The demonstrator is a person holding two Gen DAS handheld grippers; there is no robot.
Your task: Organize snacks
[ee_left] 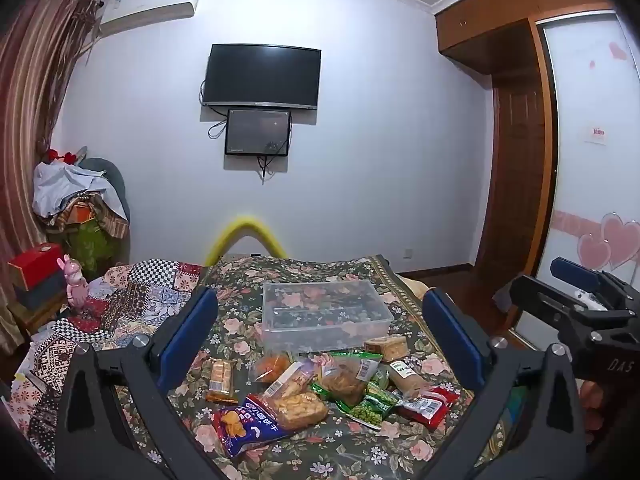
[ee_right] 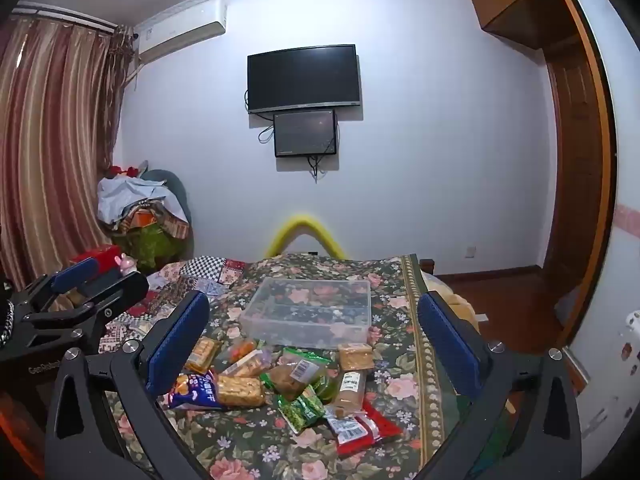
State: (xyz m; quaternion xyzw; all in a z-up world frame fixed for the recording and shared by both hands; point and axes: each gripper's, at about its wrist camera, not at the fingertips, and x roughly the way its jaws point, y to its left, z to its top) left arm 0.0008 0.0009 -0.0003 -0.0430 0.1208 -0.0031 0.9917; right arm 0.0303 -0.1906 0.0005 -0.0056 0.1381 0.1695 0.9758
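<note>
Your left tongs [ee_left: 320, 332] and right tongs [ee_right: 314, 332] are matt black plastic with shiny metal screws and blue rubbery-looking pads [ee_left: 190, 332]; between them you see a clear, smooth plastic box [ee_left: 324, 316] on a matt floral cloth bedspread [ee_left: 320, 452]; the snack packets [ee_left: 316, 388] are glossy, crinkled film; beyond, striped fabric curtains [ee_right: 52, 152], a glossy black screen [ee_left: 262, 76], and polished wooden wardrobe framing [ee_left: 516, 152].

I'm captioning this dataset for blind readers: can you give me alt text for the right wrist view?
A clear plastic storage box, empty, sits on a floral bedspread behind a loose pile of packaged snacks. The right gripper frames the scene with its blue-padded fingers wide open, holding nothing. The left gripper shows at the left edge.
</note>
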